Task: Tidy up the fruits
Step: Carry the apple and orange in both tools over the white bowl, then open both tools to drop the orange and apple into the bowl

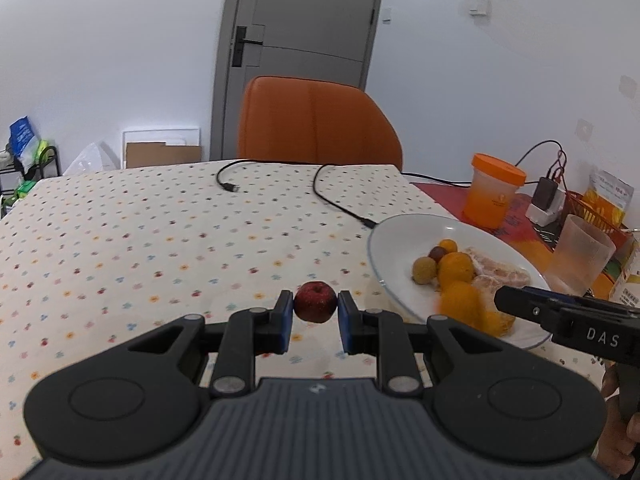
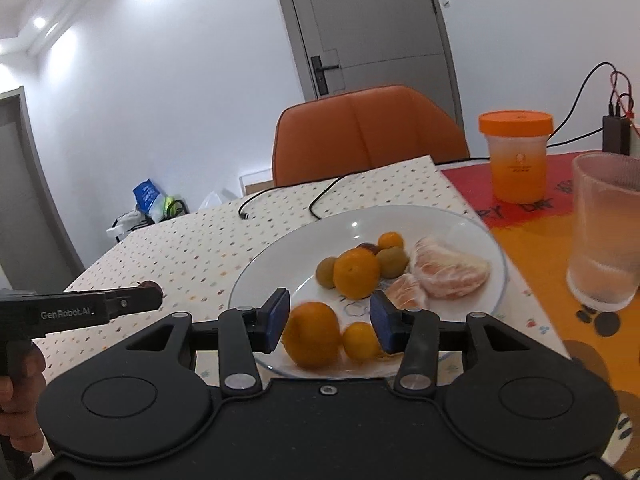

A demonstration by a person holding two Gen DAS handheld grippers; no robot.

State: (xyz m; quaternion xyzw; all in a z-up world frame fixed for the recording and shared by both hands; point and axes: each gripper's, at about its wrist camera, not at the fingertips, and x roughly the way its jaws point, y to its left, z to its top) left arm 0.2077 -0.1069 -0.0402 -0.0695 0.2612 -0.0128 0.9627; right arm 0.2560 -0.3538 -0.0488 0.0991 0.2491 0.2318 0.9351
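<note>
My left gripper [image 1: 315, 307] is shut on a small dark red fruit [image 1: 315, 302] and holds it just above the dotted tablecloth, left of the white plate [image 1: 386, 240]. The plate [image 2: 472, 228] holds two large oranges, small oranges, greenish round fruits, a dark fruit and peeled citrus segments [image 2: 450, 270]. My right gripper [image 2: 329, 322] is open over the plate's near edge, its fingers either side of a large orange [image 2: 314, 334] and a small orange [image 2: 360, 340], both blurred. The left gripper [image 2: 154, 299] also shows in the right wrist view.
An orange-lidded jar [image 2: 518, 154] and a frosted glass [image 2: 606, 232] stand right of the plate. Two black cables [image 1: 332, 196] lie on the cloth behind it. An orange chair [image 1: 316, 120] stands at the table's far edge. A charger and packets sit far right.
</note>
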